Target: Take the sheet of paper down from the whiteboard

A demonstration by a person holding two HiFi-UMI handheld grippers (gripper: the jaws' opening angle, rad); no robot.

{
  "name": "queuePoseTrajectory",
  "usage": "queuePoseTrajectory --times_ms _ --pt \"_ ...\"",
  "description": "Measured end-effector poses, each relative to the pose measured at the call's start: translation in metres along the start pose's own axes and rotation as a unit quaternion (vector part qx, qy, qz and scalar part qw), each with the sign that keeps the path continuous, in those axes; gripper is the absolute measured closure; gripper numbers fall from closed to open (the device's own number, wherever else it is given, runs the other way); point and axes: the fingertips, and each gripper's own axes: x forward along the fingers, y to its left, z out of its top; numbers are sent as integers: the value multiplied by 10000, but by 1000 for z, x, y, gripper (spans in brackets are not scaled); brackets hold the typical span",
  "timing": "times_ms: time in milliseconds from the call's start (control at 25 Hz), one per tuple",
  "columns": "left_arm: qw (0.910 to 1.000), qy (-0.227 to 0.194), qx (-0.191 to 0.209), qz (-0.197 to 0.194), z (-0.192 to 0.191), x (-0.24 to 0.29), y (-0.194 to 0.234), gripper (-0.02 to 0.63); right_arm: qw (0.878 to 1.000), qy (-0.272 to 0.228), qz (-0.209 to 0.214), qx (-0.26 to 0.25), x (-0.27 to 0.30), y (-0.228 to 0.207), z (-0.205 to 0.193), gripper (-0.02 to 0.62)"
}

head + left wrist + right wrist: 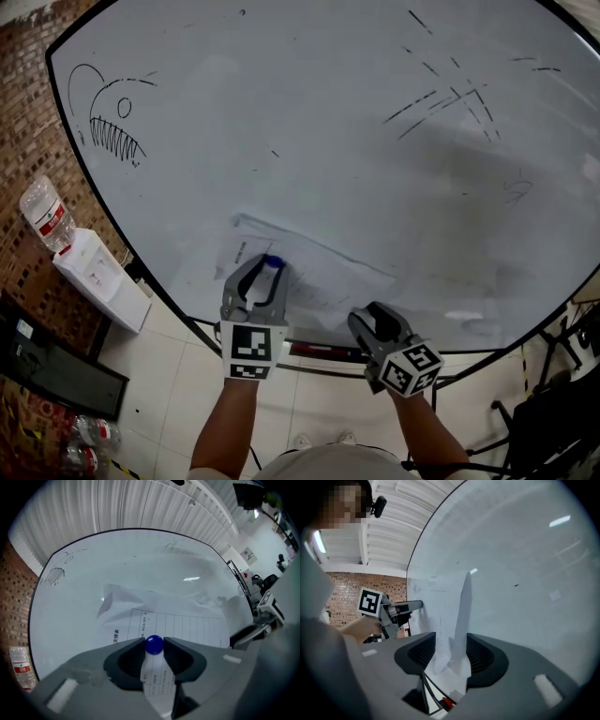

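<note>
A white printed sheet of paper (pixel 323 270) lies crumpled against the lower part of the whiteboard (pixel 328 122). A round blue magnet (pixel 273 262) sits on the sheet's left part. My left gripper (pixel 269 266) points at the board, and its jaws are shut on the magnet (pixel 153 644); the sheet (pixel 178 620) spreads out behind it. My right gripper (pixel 373 315) is at the sheet's lower right edge. Its jaws stand open (pixel 451 641), with a raised fold of the sheet (pixel 461 616) between them. The left gripper (pixel 412 605) shows at the sheet's far side in the right gripper view.
A fish sketch (pixel 112 122) and stray marks are on the board. A water dispenser (pixel 98 277) with a bottle (pixel 47 216) stands at the left by the brick wall. Bottles (pixel 84 445) lie on the floor. A marker tray (pixel 319 352) runs under the board. Chairs (pixel 553 384) stand at the right.
</note>
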Motion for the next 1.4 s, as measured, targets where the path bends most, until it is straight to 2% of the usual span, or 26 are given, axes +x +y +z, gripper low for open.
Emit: queuePoseTrajectory --times_ms 80,120,240,320,520,760,960,1120,1240,1400 --pt "10000 -11 -10 -1 0 0 0 476 9997 -70 218 -15 6 8 5 385" --pt "10000 -10 -22 -5 -1 0 0 476 9995 -95 294 -43 8 11 7 407" --pt "10000 -4 -63 -33 -2 0 1 476 9996 -110 221 -136 11 9 10 529" --pt "9999 -2 -105 -58 -3 0 -1 476 9996 -80 170 -202 10 8 10 583" --pt "9995 -11 -263 -147 -6 0 0 476 9991 -57 246 -344 5 13 10 588" --pt "9968 -2 -718 -348 -18 -15 -12 476 9989 16 196 -424 -17 7 12 588" --pt "9882 395 -1374 -552 -75 -52 -36 476 9989 299 -16 -370 -49 -12 -7 588" --pt "9800 549 -1870 -406 -116 -83 -48 476 9982 530 -129 -251 -74 -25 -28 588" --pt "9749 753 -2047 -444 -137 -97 -60 476 9970 705 -189 -262 -89 -33 -44 588" --pt "9710 862 -2156 -575 -147 -107 -71 476 9960 812 -288 -245 -100 -40 -58 588"
